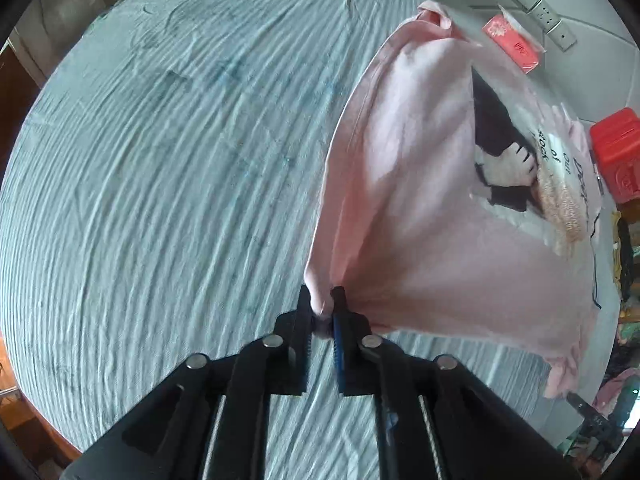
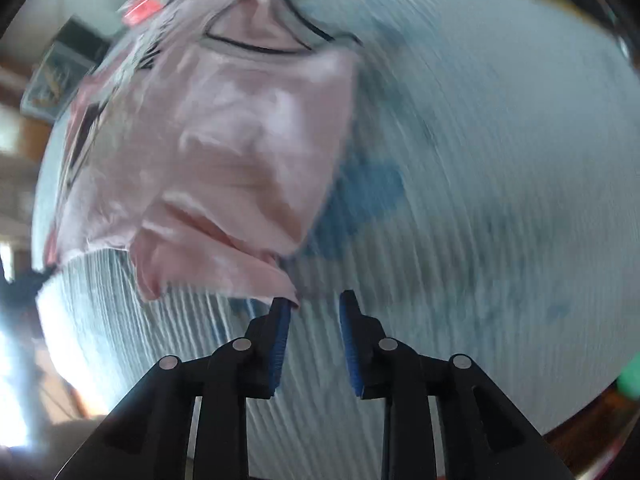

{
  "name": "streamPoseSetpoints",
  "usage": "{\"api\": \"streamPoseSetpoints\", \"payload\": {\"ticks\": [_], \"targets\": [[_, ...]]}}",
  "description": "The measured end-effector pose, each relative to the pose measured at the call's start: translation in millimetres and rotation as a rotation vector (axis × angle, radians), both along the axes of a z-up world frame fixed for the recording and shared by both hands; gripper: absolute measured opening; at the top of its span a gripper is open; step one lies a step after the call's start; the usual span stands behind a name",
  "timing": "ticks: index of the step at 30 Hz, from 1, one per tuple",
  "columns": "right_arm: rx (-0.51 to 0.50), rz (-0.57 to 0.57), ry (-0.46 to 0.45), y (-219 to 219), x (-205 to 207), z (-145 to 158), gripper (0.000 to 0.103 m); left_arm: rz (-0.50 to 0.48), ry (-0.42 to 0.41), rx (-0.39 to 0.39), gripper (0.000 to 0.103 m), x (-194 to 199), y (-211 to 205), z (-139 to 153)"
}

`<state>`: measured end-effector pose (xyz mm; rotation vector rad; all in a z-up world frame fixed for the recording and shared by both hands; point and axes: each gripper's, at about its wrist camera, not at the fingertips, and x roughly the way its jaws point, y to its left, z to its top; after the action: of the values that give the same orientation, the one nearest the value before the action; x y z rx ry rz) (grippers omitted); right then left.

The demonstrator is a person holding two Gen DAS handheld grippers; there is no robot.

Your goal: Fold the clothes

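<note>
One pink tee (image 1: 420,208), light, limp cotton (sags and bunches, won't slip much), hangs over the blue ribbed bedsheet (image 1: 160,200), corner pinched in left gripper (image 1: 321,300); right gripper (image 2: 314,300) narrowly parted, cloth only brushing one finger; best regrip at hem corner.

We see a bed (image 1: 160,200) spread with a pale blue, finely ribbed sheet filling most of both views. Beyond its far right edge lies a white tiled floor (image 1: 592,92) with a white power strip (image 1: 540,14) and a red box (image 1: 616,148). Bright daylight glares at the near left of the right wrist view.
</note>
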<state>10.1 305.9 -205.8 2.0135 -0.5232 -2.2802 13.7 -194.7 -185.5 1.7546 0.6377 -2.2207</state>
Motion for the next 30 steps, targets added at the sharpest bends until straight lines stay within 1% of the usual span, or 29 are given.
{"api": "streamPoseSetpoints", "payload": {"ticks": [1,2,3,4,5,6,7,8,10,13,16,17,19,22,23,26,27,29,30], "targets": [[-0.014,-0.032,0.011,6.4,1.1,2.2,0.026,-0.006,0.005,-0.015,0.022,0.3,-0.4,7.5],[-0.027,-0.063,0.023,12.7,2.1,4.4,0.027,-0.009,0.015,-0.03,0.024,0.2,-1.3,15.4],[-0.017,-0.078,0.043,16.8,0.5,7.7,0.027,-0.009,0.032,-0.046,0.03,-0.2,-3.0,23.7],[-0.009,-0.091,0.065,20.9,-2.6,11.6,0.027,-0.008,0.05,-0.062,0.038,-0.6,-4.6,32.1],[-0.008,-0.107,0.084,23.5,-8.0,15.2,0.027,-0.006,0.07,-0.073,0.044,-1.8,-6.7,39.2],[-0.007,-0.123,0.104,26.1,-13.3,18.8,0.027,-0.002,0.093,-0.077,0.052,-4.0,-9.6,44.6],[-0.005,-0.139,0.123,28.7,-18.7,22.4,0.028,0.002,0.116,-0.082,0.058,-6.8,-12.3,50.2],[-0.004,-0.155,0.143,31.3,-24.0,26.0,0.03,0.004,0.132,-0.086,0.058,-9.9,-14.2,54.9],[0.004,-0.19,0.173,36.2,-38.3,30.5,0.034,0.0,0.143,-0.081,0.058,-14.4,-14.3,50.7],[0.019,-0.229,0.176,41.0,-67.7,30.5,0.034,-0.007,0.122,-0.073,0.058,-30.7,-5.9,32.2],[0.014,-0.25,0.168,41.9,-84.6,23.6,0.034,-0.026,0.085,-0.071,0.058,-35.1,5.4,11.0],[0.012,-0.255,0.166,41.8,-90.0,21.3,0.034,-0.037,0.074,-0.07,0.058,-34.7,9.6,6.5],[0.037,-0.204,0.157,27.6,-93.0,17.0,0.034,-0.068,0.062,-0.073,0.058,-32.4,18.8,0.0],[0.076,-0.14,0.138,10.4,-94.6,8.7,0.034,-0.121,0.036,-0.118,0.058,-32.7,32.8,-10.1],[0.106,-0.136,0.153,8.5,-93.2,9.7,0.034,-0.134,0.039,-0.146,0.058,-32.5,36.9,-11.5],[0.11,-0.132,0.155,10.0,-93.1,10.9,0.034,-0.166,0.047,-0.21,0.059,-31.2,46.1,-14.6],[0.111,-0.13,0.156,10.4,-93.1,11.3,0.035,-0.163,0.056,-0.208,0.06,-30.0,45.4,-15.3],[0.115,-0.105,0.171,8.7,-93.3,12.3,0.036,-0.165,0.071,-0.187,0.066,-28.3,44.4,-17.5],[0.117,-0.092,0.178,7.8,-93.4,12.8,0.037,-0.175,0.075,-0.182,0.075,-28.2,45.4,-19.0]]}}
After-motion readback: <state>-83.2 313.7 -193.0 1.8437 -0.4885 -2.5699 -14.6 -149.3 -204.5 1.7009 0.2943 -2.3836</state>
